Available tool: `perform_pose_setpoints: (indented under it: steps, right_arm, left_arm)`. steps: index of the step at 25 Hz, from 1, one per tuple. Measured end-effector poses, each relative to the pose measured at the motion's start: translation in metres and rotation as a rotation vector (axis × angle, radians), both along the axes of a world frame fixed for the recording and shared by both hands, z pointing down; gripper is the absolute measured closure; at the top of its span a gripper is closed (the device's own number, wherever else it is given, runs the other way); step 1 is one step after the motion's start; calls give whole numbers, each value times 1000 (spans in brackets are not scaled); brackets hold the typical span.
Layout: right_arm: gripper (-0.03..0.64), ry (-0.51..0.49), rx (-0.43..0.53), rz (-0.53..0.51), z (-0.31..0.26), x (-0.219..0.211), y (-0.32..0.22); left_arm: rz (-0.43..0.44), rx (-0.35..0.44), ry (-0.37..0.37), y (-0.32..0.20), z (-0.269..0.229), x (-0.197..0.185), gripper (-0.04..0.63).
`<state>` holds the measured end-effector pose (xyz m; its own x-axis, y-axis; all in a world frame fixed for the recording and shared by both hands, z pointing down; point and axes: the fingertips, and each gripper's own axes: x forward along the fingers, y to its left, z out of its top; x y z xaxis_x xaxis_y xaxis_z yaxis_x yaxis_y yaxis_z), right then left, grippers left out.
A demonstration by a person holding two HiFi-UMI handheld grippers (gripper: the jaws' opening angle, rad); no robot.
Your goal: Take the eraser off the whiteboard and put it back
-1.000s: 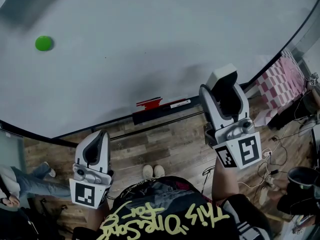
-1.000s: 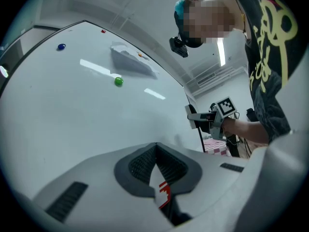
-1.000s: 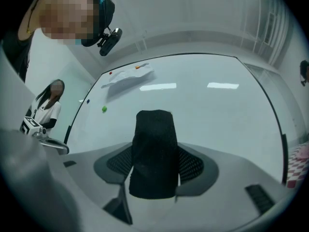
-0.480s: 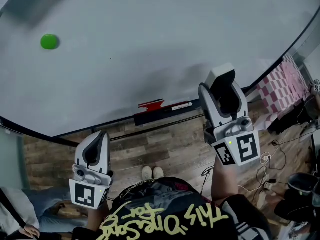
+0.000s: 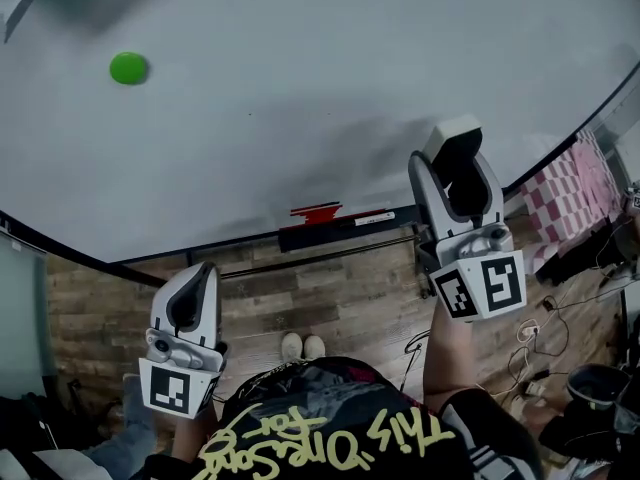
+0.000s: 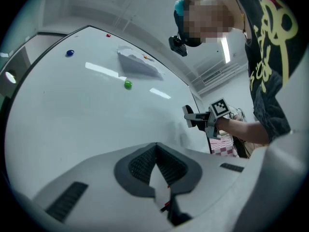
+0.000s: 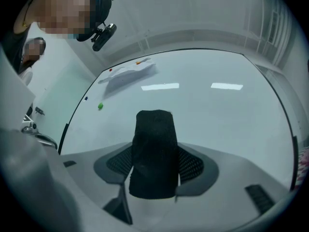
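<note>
Lifted the right gripper (image 5: 455,158) slightly higher and further right since a second ago; kept the left gripper (image 5: 200,278) where it was. Faces a broad whiteboard (image 5: 300,88) that fills most of the head view, above a wooden plank floor (image 5: 340,298). Shows a pink checkered cloth (image 5: 570,183) past the board's right edge. Holds the right gripper up before the board's lower right part, jaws clamped on the black eraser (image 7: 153,153), gripped upright between the pads with its top poking out beyond them; cannot tell whether it touches the board. Holds the left gripper low over the floor, jaws closed together on nothing. Carries a dark tray (image 5: 340,231) along the board's bottom edge, with a red marker (image 5: 315,211) and a white pen (image 5: 368,217) on it. Has a green magnet (image 5: 128,68) stuck at upper left.
</note>
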<state>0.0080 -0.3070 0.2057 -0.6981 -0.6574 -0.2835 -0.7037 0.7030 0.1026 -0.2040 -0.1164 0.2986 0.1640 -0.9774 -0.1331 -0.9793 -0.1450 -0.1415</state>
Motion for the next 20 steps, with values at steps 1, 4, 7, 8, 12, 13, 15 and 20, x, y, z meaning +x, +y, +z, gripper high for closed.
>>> perform_pose_setpoints:
  steps: [1,4,7,8,12,13,15,20]
  right_arm:
    - [359,2,3,-2,-1,-2,-1]
    - [359,9,9,-4,-2,-8,-5]
    - [359,15,7,-2,-3,-13,-9]
    - [359,16,6,-3,-3,-15,-10]
    - [359,16,7,-5,-4,-20,-14]
    - [359,17,7,-2,-4,-21,-15]
    - [359,18,7,6,-4,-24,-18]
    - [359,18,11,25,-5,-27,-24]
  left_arm:
    - [-5,0,2,1,0,-1,589]
    - [-14,2,2,3,1,-4,589]
    - [-22,-4,3,5,3,-7,589]
    - [-26,-6,5,6,3,-8,589]
    - [-43,-5,8,9,3,-13,589]
    - [-47,-5,9,10,3,-14,589]
    - [-51,-6,11,10,4,-17,589]
    - [-60,-8,18,10,5,-21,589]
